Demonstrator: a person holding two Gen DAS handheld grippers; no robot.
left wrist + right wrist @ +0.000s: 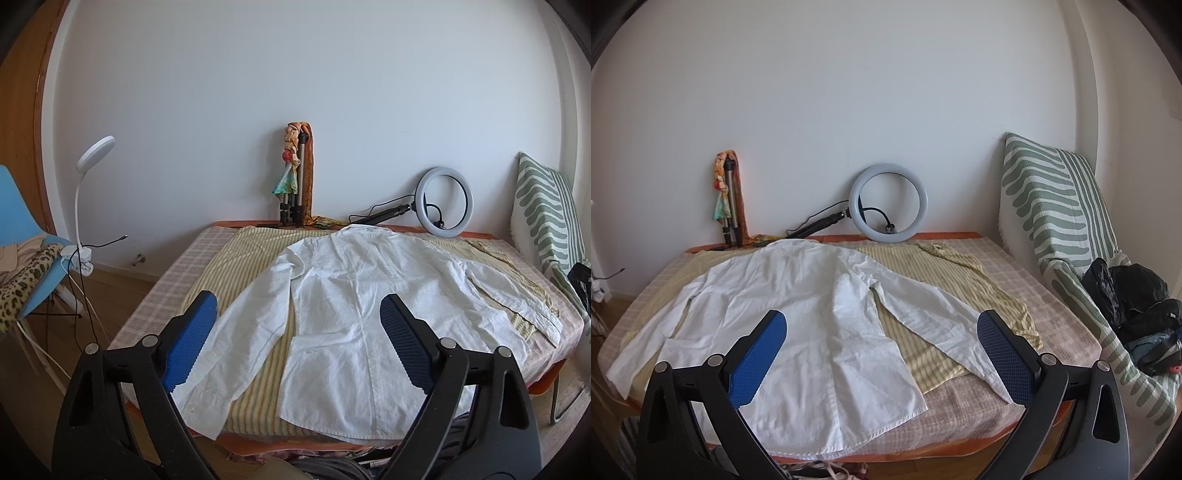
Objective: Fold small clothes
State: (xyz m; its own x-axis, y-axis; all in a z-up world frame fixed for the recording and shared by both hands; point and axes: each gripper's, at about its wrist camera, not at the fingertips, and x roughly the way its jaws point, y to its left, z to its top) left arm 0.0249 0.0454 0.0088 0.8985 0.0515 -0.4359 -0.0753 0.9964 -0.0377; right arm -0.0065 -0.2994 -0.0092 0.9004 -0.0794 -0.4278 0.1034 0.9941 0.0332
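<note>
A white long-sleeved shirt (pixel 354 295) lies spread flat, back up, on a table, with its collar toward the wall and both sleeves stretched out. It rests on a yellow striped garment (pixel 255 280). My left gripper (pixel 299 310) is open above the near left part of the shirt, and nothing sits between its blue pads. In the right wrist view the same shirt (pixel 798 306) fills the left and middle, and the yellow garment (pixel 964 288) shows beside its right sleeve. My right gripper (pixel 882 332) is open over the hem and right sleeve, holding nothing.
A checked cloth (pixel 1052 295) covers the table. A ring light (pixel 888 203) and a folded tripod (pixel 730 199) lean against the back wall. A green-striped cushion (pixel 1056 206) and dark bundled items (pixel 1137 306) stand at the right. At the left are a blue chair (pixel 22 236) and a white lamp (pixel 94 155).
</note>
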